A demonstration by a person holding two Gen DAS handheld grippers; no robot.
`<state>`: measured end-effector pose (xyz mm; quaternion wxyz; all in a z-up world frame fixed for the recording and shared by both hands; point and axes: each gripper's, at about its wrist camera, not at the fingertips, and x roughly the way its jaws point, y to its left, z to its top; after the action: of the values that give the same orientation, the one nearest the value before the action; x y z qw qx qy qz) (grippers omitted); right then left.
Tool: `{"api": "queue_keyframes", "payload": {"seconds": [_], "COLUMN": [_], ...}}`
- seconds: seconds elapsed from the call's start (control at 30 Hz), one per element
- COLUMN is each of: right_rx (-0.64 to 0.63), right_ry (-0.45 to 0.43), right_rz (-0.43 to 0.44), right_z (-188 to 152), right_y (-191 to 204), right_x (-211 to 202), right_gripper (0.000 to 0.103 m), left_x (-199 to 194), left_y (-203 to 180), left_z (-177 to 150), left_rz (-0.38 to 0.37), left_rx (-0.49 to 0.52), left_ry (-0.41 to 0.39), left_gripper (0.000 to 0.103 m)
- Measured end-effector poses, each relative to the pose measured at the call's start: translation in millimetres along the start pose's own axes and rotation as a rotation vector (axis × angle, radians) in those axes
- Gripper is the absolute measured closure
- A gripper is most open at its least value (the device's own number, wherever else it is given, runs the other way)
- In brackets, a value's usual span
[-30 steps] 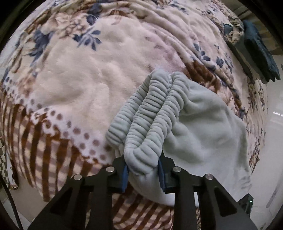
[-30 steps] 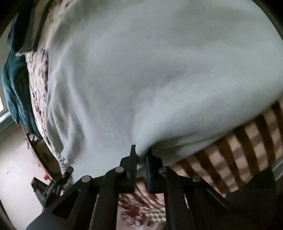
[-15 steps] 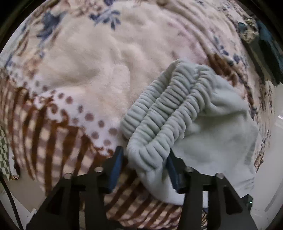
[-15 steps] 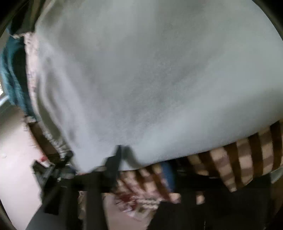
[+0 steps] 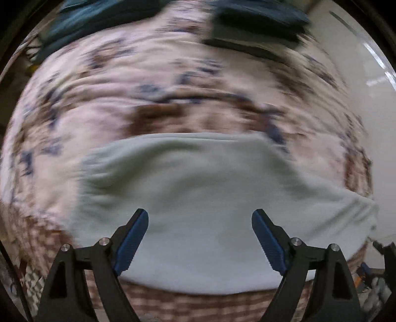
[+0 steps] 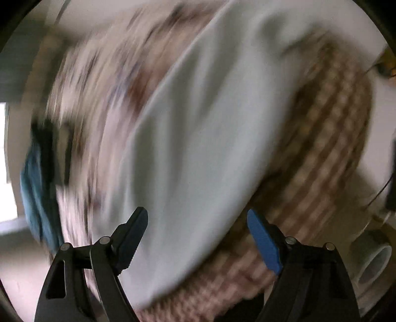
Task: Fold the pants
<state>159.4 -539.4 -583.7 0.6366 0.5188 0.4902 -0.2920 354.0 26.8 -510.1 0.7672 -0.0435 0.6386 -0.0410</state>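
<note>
Right, biggest thing first: the blanket (image 5: 173, 81), floral and plush w/ a brown checked border, fills both views, blurred by motion. On it lie the pants (image 5: 198, 198), pale grey-green fleece, spread low-centre in the left wrist view; in the right wrist view they run as a long band from upper right down to lower centre. From how they lie they look folded into a flat stack, tho the blur hides the edges.

Your left gripper (image 5: 200, 237) is spread wide, nothing between the pads, hovering over the near part of the cloth. Your right gripper (image 6: 197, 237) is wide too, also empty; its left finger sits over the fleece, its right over the checked border.

Handling, my read: light, soft, floppy stuff, no stiffness, not fragile, grips well on rubber pads. It'll sag and unfold if you lift from one pt. Take it at the thick bits, the waistband or a folded edge, both layers at once, one gripper per corner.

Small stuff: dark teal fabric (image 5: 259, 14) along the top of the left frame, too blurred to name.
</note>
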Motion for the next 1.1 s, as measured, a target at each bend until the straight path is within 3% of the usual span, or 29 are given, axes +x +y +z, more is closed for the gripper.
{"api": "queue_keyframes", "payload": {"seconds": [0.1,0.17,0.23,0.27,0.3,0.33,0.5,0.57,0.63,0.7,0.77,0.83,0.9,0.97,1.03,1.1], "right_rx": [0.120,0.178,0.200,0.207,0.208,0.202,-0.004,-0.057,-0.054,-0.025,-0.007,0.026,0.067,0.070,0.068,0.018], "right_ry": [-0.086,-0.082,-0.053,-0.042,-0.029,-0.028,-0.183,-0.119,0.036,0.131,0.065,0.025,0.060,0.140,0.177,0.202], "right_rz": [0.005,0.035,0.048,0.073,0.083,0.074,0.051,-0.025,-0.072,-0.121,-0.123,-0.059,0.079,0.145,0.123,0.017], "right_z": [88,137,163,177,185,189,200,213,228,238,242,245,251,262,272,284], "right_y": [-60,-95,-113,-120,-123,-120,-91,-95,-109,-117,-115,-102,-77,-46,-26,-2], "right_x": [-10,2,18,28,38,44,4,11,43,55,32,17,16,37,58,88], "right_gripper": [0.018,0.018,0.022,0.034,0.075,0.092,0.093,0.093,0.089,0.068,0.064,0.064,0.056,0.053,0.053,0.053], "left_x": [25,45,63,70,77,80,91,95,100,102,102,101,100,100,104,108], "left_y": [-76,-129,-183,-202,-224,-239,-297,-307,-315,-319,-324,-329,-331,-332,-332,-329], "left_z": [2,-7,-18,-22,-26,-30,-45,-50,-53,-54,-54,-53,-51,-48,-44,-40], "left_rz": [-0.028,-0.056,-0.080,-0.086,-0.091,-0.101,-0.096,-0.087,-0.078,-0.067,-0.057,-0.034,-0.021,-0.008,0.001,0.018], "left_rx": [0.059,0.092,0.113,0.124,0.134,0.141,0.227,0.256,0.268,0.275,0.288,0.309,0.325,0.325,0.314,0.304], "left_ry": [0.033,0.067,0.097,0.110,0.132,0.145,0.172,0.180,0.189,0.192,0.181,0.158,0.137,0.122,0.110,0.098], "left_gripper": [0.018,0.018,0.018,0.018,0.018,0.018,0.018,0.018,0.018,0.018,0.018,0.018,0.018,0.018,0.018,0.018]}}
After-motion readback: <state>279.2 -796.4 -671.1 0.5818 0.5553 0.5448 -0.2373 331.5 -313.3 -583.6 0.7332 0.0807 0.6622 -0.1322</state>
